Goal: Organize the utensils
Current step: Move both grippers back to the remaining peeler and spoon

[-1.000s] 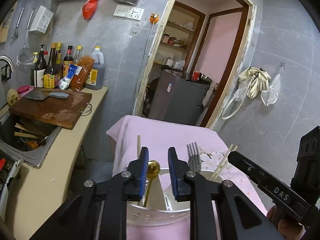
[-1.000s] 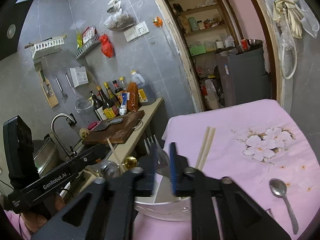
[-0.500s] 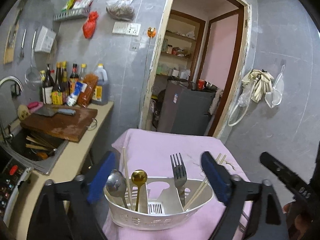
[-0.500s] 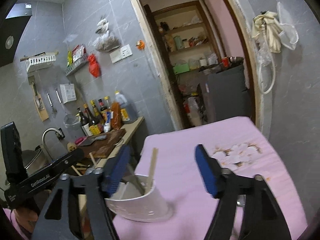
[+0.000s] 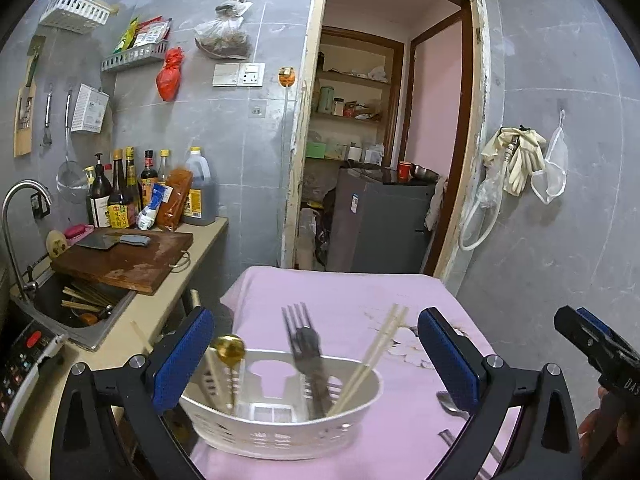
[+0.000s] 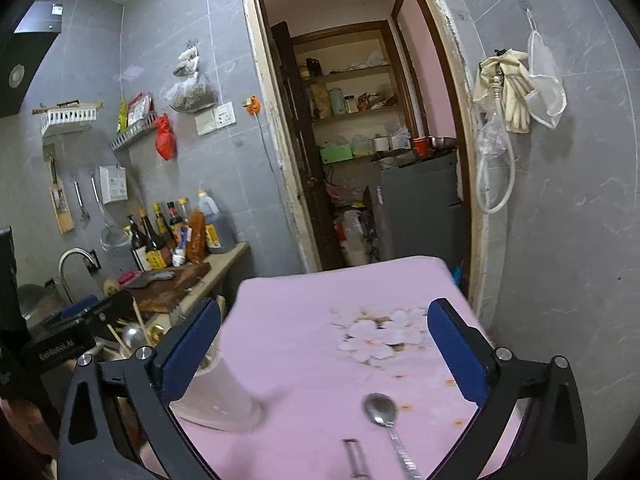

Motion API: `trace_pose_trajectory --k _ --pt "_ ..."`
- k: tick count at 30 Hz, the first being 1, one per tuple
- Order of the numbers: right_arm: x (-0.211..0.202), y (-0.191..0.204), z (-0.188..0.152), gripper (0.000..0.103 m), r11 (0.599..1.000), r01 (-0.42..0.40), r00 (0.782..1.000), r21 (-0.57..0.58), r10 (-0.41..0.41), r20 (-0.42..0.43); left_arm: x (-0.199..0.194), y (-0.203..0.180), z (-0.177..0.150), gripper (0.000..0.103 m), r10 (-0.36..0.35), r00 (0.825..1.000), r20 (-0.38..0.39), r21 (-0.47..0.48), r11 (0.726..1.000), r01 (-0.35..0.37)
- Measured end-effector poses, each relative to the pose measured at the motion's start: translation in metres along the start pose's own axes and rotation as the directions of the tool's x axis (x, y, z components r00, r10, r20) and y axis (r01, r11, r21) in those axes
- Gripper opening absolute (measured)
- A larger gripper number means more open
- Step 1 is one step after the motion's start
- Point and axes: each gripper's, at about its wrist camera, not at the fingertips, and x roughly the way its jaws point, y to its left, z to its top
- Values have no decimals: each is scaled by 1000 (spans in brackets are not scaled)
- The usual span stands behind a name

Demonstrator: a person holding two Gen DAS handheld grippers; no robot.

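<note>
1. Left wrist view: the left gripper (image 5: 316, 354) is wide open. Its jaws have just been opening, and they press on nothing. The white basket (image 5: 280, 432) sits on the pink cloth (image 5: 344, 288) at about 6 o'clock, low between the two blue pads.
2. In the basket, a gold spoon (image 5: 230, 350) stands at about 9 o'clock, a dark fork (image 5: 304, 344) stands in the middle, and pale chopsticks (image 5: 376, 348) lean out toward 2 o'clock.
3. The right gripper (image 5: 592, 344) peeks in at 3 o'clock here.
4. Right wrist view: the right gripper (image 6: 324, 350) is also wide open. Its jaws have just been opening too, and nothing is held.
5. A silver spoon (image 6: 386, 420) lies flat on the cloth at about 5 o'clock, still outside the basket. Beside it, at 6 o'clock, is another thin metal piece (image 6: 354, 458). I cannot tell what it is.
6. The basket's white side (image 6: 224, 396) shows at 7 o'clock.
7. The silver spoon looks light, hard and a bit slippery. It lies flat, so it may be tricky to pick up. I think the thin handle is the best place to pinch it.
</note>
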Motion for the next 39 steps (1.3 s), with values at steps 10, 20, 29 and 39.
trace_pose_trajectory --k 10,20,29,39 --pt "-4 -55 -9 102 999 20 997 -35 -22 -72 2 -48 -23 103 26 999 -36 5 1000 -26" --pt "10 -102 -15 102 998 0 991 -57 -7 -137 12 -80 -53 102 76 992 -105 -34 996 -80" --pt "41 -135 -48 102 992 -123 971 -42 111 -213 33 -101 -86 102 120 974 -194 -39 991 -130" --pt "75 -158 -86 101 984 -179 946 -11 169 -275 61 -122 -119 102 126 949 -290 -19 990 -137"
